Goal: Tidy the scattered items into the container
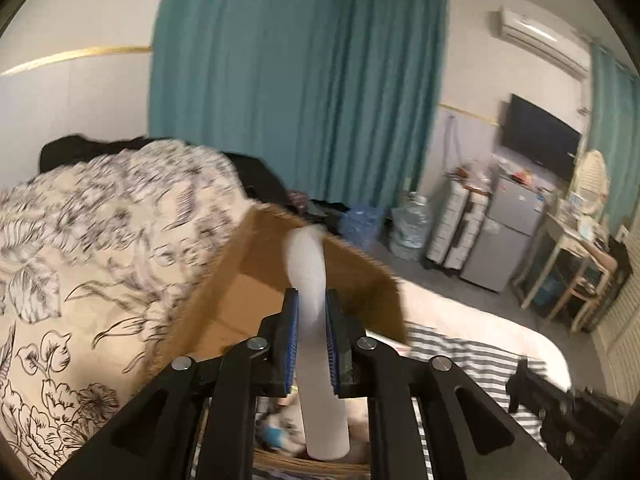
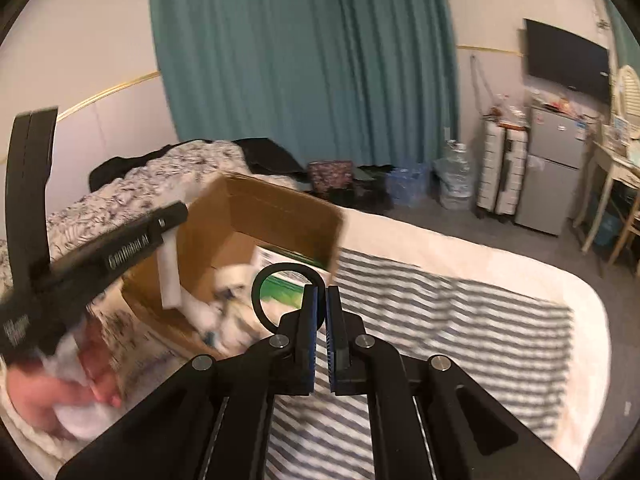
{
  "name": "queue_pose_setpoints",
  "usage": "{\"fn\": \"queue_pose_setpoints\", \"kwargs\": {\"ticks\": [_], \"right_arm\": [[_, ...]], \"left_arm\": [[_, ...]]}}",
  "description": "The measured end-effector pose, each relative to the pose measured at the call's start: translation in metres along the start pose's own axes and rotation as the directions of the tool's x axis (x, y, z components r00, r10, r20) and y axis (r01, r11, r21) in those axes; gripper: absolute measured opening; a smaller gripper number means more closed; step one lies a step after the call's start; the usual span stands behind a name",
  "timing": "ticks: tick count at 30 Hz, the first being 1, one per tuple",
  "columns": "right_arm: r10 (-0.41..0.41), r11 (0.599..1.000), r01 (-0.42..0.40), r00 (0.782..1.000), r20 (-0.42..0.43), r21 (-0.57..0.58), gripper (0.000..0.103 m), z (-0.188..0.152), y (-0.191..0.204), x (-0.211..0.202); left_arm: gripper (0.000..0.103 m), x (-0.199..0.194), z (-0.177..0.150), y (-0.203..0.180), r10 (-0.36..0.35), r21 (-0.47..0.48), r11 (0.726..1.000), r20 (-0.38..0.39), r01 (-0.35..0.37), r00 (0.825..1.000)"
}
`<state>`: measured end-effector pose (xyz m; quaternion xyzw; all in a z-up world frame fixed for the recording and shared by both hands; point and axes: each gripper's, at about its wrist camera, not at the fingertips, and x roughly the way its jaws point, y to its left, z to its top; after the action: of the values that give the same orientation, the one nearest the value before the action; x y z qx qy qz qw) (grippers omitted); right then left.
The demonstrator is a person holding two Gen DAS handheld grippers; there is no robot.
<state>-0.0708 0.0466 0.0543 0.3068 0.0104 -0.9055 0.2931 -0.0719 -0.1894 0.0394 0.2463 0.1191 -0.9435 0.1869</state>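
- The left gripper (image 1: 312,344) is holding a white tube (image 1: 316,320) between its blue pads, with the tube's long axis running along the fingers.
- The tube's far end is hanging over the near rim of the cardboard box (image 1: 248,280) on the bed (image 2: 460,320), so the drop looks just ahead and below.
- The right gripper (image 2: 322,336) is pinching a black ring (image 2: 280,300), narrow-jawed, just right of the box.
- The left hand seems nearer to the opening.

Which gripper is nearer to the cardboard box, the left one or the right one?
Left. The left gripper holds a white tube over the cardboard box; the right gripper, gripping a black ring, is at its near right corner.
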Motion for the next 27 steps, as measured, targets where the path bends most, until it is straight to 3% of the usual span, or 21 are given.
{"fn": "queue_pose_setpoints", "kwargs": {"ticks": [3,5,6,7,8,9,11,14,19,23,27], "right_arm": [[0.042,0.999,-0.042,0.999,-0.018,0.025,0.004,0.015,0.016,0.037],[0.062,0.997,-0.060,0.998,-0.032,0.054,0.008,0.024,0.025,0.063],[0.061,0.996,-0.058,0.997,-0.044,0.069,0.034,0.028,0.027,0.076],[0.039,0.996,-0.035,0.998,-0.050,0.085,0.046,0.030,0.027,0.083],[-0.003,0.994,0.008,0.999,-0.046,0.113,0.079,0.033,0.024,0.088],[-0.029,0.988,0.033,0.999,-0.029,0.150,0.099,0.034,0.019,0.089],[-0.012,0.973,0.006,1.000,0.025,0.230,0.099,0.032,0.007,0.086],[-0.021,0.944,0.009,0.999,0.035,0.330,0.099,0.029,-0.012,0.083],[-0.164,0.917,0.134,0.985,0.048,0.376,0.099,0.004,-0.028,0.040],[-0.300,0.893,0.276,0.954,0.013,0.355,0.103,-0.031,-0.034,-0.006],[-0.361,0.870,0.334,0.933,0.007,0.363,0.103,-0.070,-0.034,-0.042]], "left_arm": [[0.022,0.025,-0.007,0.013,0.015,0.001,1.000,-0.049,-0.015,0.999],[0.048,0.033,-0.012,0.018,0.017,-0.005,1.000,-0.058,-0.018,0.998],[0.057,0.034,-0.013,0.021,0.047,-0.008,0.999,-0.051,-0.048,0.998],[0.082,0.034,-0.013,0.023,0.071,-0.010,0.997,-0.042,-0.072,0.997],[0.101,0.034,-0.013,0.025,0.063,-0.014,0.998,-0.030,-0.063,0.998],[0.103,0.033,-0.013,0.026,0.040,-0.017,0.999,-0.011,-0.040,0.999],[0.103,0.030,-0.015,0.026,0.020,-0.005,1.000,0.028,-0.020,0.999],[0.103,0.031,-0.018,0.020,0.040,0.056,0.998,0.052,-0.042,0.998],[0.103,0.018,-0.025,0.007,0.006,0.101,0.995,0.012,-0.007,1.000],[0.103,-0.006,-0.038,-0.007,-0.026,0.155,0.988,-0.001,0.026,1.000],[0.103,-0.025,-0.049,-0.012,-0.038,0.173,0.984,-0.017,0.040,0.999]]}}
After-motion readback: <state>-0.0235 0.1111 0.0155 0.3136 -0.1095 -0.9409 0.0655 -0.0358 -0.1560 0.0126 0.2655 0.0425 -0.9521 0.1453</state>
